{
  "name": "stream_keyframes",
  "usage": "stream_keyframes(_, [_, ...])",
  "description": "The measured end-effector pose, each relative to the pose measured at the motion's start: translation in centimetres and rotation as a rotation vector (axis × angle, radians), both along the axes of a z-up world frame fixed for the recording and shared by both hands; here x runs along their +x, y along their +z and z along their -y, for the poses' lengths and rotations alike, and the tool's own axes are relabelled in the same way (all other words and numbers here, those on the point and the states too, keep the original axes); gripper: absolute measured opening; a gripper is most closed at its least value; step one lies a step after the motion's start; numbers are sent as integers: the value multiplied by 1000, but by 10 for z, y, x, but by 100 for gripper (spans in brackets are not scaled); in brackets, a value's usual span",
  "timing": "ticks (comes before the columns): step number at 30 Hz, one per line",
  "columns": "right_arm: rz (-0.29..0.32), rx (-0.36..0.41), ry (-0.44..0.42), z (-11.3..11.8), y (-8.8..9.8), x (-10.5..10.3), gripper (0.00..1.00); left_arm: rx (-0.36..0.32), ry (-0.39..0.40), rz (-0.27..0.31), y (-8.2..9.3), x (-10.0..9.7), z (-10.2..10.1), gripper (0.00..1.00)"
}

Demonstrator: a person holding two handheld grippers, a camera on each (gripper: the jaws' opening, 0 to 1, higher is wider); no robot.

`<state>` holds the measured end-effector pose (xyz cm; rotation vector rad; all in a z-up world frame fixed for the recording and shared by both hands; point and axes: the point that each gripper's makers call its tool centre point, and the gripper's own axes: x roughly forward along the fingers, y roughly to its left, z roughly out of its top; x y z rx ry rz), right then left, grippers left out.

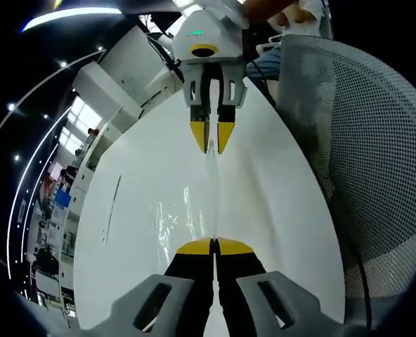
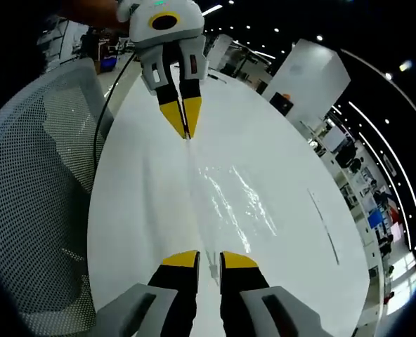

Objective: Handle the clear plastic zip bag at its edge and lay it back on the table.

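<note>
Here the clear plastic zip bag (image 1: 209, 203) is stretched edge-on between the two tools above the white worktop (image 1: 278, 196), glinting along its thin length. In the left gripper view, the left hand-held gripper (image 1: 213, 246) has its yellow-tipped jaws pressed together on the near edge of the bag, while the right hand-held gripper (image 1: 212, 144) at the far end pinches the opposite edge. In the right gripper view, the right hand-held gripper (image 2: 208, 260) shows a narrow gap between its tips with the bag's edge (image 2: 211, 267) in it. Nothing can be made out inside the bag; it looks flat. A grey mesh chair (image 1: 362, 161) stands just beside the worktop on the right.
</note>
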<state>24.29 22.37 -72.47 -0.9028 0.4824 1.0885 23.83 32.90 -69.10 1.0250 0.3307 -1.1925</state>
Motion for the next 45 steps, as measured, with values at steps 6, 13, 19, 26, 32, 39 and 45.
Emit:
stream_keyframes(6, [-15, 34, 30, -10, 15, -3, 9, 9, -15, 0, -2, -2, 5, 0])
stream_keyframes(13, [-35, 58, 54, -17, 20, -2, 7, 21, -28, -2, -5, -5, 8, 0])
stream_keyframes(19, [-42, 54, 65, -23, 17, -1, 7, 21, -29, -6, -5, -7, 9, 0])
stream_keyframes(26, [-60, 46, 69, -29, 7, 2, 4, 15, -31, -4, -3, -9, 11, 0])
stream_keyframes(32, [-86, 46, 76, -34, 1, 0, 0, 13, -23, -25, -4, -9, 8, 0])
stream_keyframes(39, [-107, 59, 69, -36, -2, 5, 0, -20, 21, -38, 2, -8, 5, 3])
stream_keyframes(45, [-127, 85, 37, -39, 1, 11, 0, -50, 35, 6, 18, -7, 12, 18])
